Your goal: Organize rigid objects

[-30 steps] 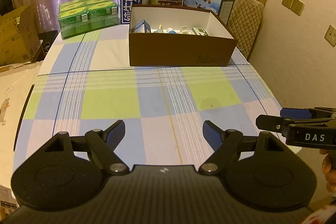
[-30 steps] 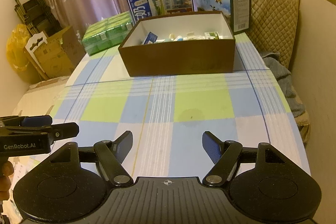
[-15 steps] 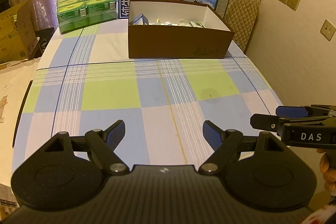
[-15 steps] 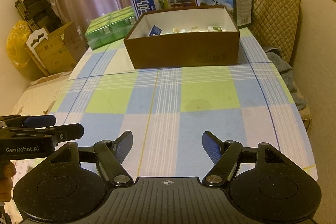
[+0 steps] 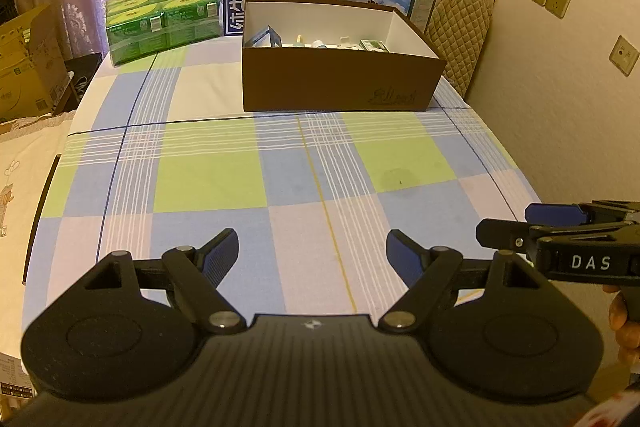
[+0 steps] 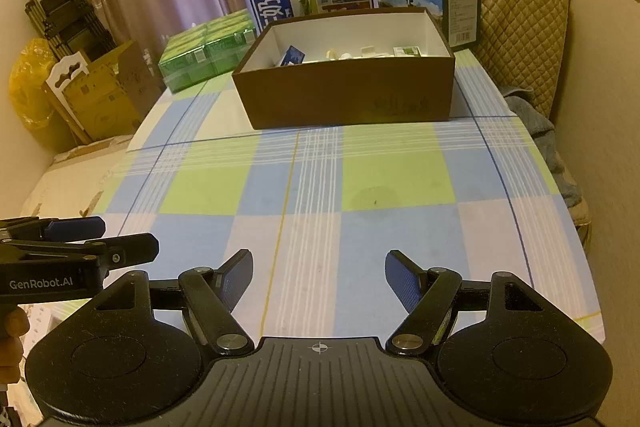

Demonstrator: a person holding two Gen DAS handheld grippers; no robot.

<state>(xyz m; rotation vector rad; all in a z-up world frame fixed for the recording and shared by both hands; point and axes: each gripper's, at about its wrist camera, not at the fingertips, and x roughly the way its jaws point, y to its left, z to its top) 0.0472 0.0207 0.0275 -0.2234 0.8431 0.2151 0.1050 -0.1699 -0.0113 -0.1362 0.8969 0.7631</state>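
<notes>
A checked cloth [image 5: 208, 183] covers the table. The box [image 5: 340, 83] of small items sits well ahead of both empty grippers, left [image 5: 312, 255] and right [image 6: 319, 273], jaws spread apart.

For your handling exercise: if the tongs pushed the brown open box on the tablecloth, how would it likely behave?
The brown box is low and wide, so tipping seems unlikely. It holds only a few small items, so it is probably light. The checked tablecloth might bunch up beneath it.
</notes>
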